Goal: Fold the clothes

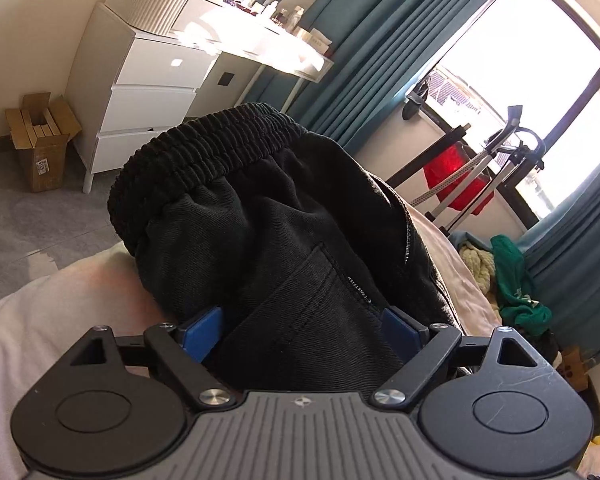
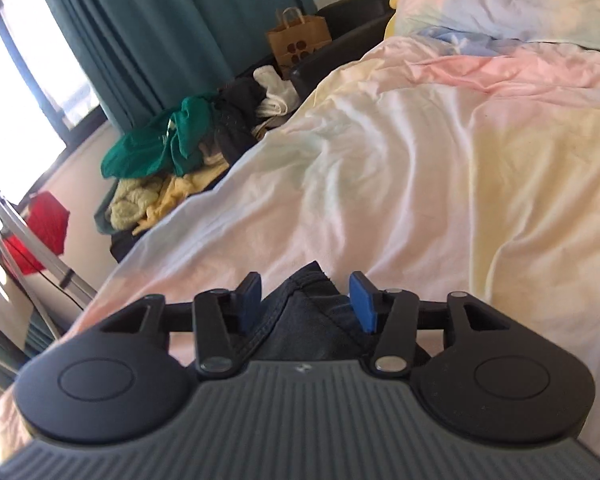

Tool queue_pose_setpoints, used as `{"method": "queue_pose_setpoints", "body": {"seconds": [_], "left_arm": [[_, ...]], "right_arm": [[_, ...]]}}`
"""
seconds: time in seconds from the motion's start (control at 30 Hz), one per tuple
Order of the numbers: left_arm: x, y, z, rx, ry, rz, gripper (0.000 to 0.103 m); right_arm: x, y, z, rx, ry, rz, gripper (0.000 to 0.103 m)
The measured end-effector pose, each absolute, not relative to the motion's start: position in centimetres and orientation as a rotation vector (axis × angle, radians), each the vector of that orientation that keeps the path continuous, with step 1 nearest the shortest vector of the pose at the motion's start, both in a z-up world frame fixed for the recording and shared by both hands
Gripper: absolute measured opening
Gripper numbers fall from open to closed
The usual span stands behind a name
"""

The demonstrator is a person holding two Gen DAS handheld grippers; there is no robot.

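Black trousers (image 1: 284,216) bunch on the pastel duvet (image 2: 420,168), fabric between the spread pads of the left gripper (image 1: 300,330) and right gripper (image 2: 306,300). Neither visibly clamps the cloth; whether this is mid-fold or a release cannot be told.

Black trousers (image 1: 284,232) lay bunched on the pale bedding, the ribbed elastic waistband (image 1: 204,152) raised at the far end and a stitched back pocket with a small label facing up. A seamed dark edge (image 2: 304,312) appeared in the right wrist view.

left gripper (image 1: 300,330) jaws spread wide, right gripper (image 2: 306,300) jaws parted
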State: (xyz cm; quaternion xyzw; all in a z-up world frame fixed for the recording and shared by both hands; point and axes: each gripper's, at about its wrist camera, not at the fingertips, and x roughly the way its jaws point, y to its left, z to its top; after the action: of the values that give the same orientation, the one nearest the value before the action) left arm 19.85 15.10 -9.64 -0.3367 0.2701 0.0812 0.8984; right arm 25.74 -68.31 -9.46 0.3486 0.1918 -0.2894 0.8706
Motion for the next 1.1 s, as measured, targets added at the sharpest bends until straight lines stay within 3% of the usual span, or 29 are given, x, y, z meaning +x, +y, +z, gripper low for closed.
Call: {"method": "queue_pose_setpoints", "body": {"seconds": [0.03,0.07,0.23,0.37,0.53,0.63,0.7,0.73,0.8,0.9,1.0,1.03,1.1], "left_arm": [[19.5,15.3,-9.8,-0.709,0.569,0.170,0.090],[19.2,15.5,-10.0,-0.736,0.593,0.170,0.092],[17.9,17.0,-12.4,-0.931,0.663,0.054,0.092],[17.4,18.7,-14.6,-1.074,0.623,0.013,0.090],[17.9,20.3,-16.5,-1.187,0.576,-0.002,0.085],[19.1,20.3,-16.7,-1.186,0.536,0.028,0.085],[20.1,20.3,-16.8,-1.171,0.507,0.058,0.081],[20.5,20.3,-16.8,-1.169,0.491,0.074,0.071],[21.3,20.5,-17.2,-1.197,0.448,0.087,0.068],[22.3,21.0,-18.0,-1.211,0.430,0.086,0.052],[23.5,21.5,-18.1,-1.202,0.415,0.079,0.029],[23.8,21.6,-18.0,-1.196,0.410,0.074,0.022],[23.7,22.0,-17.5,-1.186,0.394,0.066,0.017]], "right_arm": [[24.1,-68.0,-9.2,0.757,0.363,-0.610,0.075],[22.4,-67.6,-8.9,0.785,0.324,-0.615,0.077],[15.0,-65.5,-10.6,1.039,0.181,-0.600,0.077],[12.9,-63.4,-13.9,1.258,0.206,-0.517,0.076],[14.8,-61.5,-16.8,1.298,0.355,-0.463,0.076],[16.3,-61.5,-17.0,1.248,0.332,-0.438,0.077],[17.4,-62.1,-17.3,1.211,0.304,-0.448,0.076],[17.9,-62.4,-17.4,1.188,0.290,-0.459,0.076],[19.0,-62.9,-17.7,1.142,0.262,-0.481,0.075],[20.5,-63.8,-18.2,1.078,0.221,-0.518,0.065],[21.2,-64.4,-18.6,1.082,0.203,-0.560,0.051],[21.3,-64.6,-18.6,1.085,0.204,-0.569,0.040],[21.5,-64.8,-18.6,1.090,0.207,-0.588,0.026]]}}
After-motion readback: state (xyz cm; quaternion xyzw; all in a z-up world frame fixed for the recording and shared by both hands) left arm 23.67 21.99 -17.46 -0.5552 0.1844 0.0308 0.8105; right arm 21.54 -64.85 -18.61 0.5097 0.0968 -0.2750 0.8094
